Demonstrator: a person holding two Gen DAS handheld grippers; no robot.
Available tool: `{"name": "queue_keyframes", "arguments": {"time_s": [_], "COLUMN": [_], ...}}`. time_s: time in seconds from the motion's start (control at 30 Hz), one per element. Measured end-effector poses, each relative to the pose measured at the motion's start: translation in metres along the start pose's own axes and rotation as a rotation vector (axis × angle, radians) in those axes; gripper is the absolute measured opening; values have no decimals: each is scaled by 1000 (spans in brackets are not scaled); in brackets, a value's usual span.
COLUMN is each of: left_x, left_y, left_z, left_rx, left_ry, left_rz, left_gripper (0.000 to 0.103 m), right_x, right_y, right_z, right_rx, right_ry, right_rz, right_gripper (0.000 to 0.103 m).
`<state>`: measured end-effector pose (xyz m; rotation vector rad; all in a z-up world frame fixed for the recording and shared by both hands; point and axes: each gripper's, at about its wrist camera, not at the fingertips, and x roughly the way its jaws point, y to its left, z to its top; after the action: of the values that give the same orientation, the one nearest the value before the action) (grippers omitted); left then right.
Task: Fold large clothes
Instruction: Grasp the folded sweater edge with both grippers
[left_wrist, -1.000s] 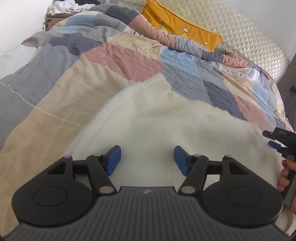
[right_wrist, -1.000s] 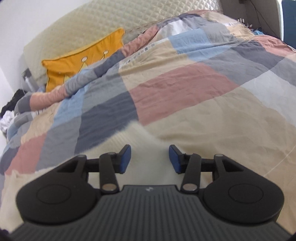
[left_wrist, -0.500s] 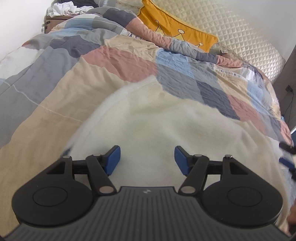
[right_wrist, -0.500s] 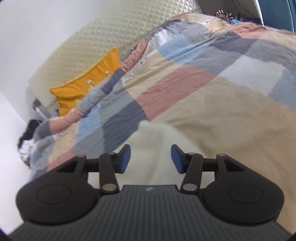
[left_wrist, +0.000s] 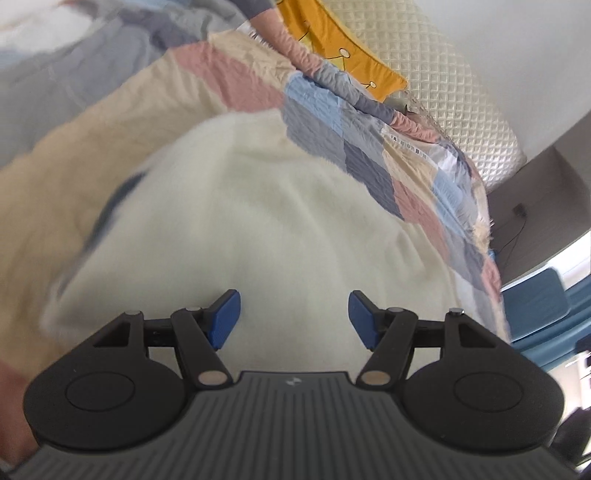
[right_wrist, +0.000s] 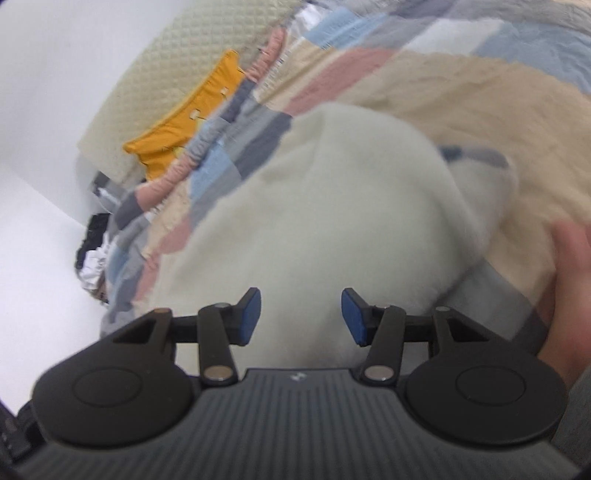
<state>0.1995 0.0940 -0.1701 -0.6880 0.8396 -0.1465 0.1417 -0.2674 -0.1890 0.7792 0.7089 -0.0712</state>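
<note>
Lying ahead of both grippers, cream fleece garment (left_wrist: 258, 221) on patchwork quilt (left_wrist: 221, 74), fingers (left_wrist: 223, 319) spread wide, holding nothing.

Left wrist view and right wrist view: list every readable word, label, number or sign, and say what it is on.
White strip on the patchwork quilt: a row of printed letters, too small and blurred to read.
Small pale logo mark on each black gripper body: a symbol, not text.
Nothing else bears lettering.

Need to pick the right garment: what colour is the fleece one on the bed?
Cream-white fleece garment, clearest in the left wrist view.
</note>
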Motion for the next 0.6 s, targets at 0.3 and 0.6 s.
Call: {"name": "queue_keyframes", "arguments": {"time_s": [0.3,0.6], "left_x": [-27,6], "left_y": [30,50], "left_z": [-32,-41], "left_rx": [-136,-205], "left_ry": [43,129], "left_rz": [-64,18], "left_gripper": [73,73], "right_x": [-3,27], "right_y": [-7,-24], "right_z": [-8,-14], "right_rx": [115,215], "right_ry": [78,79], "right_rz": [9,-90], "right_gripper": [73,74]}}
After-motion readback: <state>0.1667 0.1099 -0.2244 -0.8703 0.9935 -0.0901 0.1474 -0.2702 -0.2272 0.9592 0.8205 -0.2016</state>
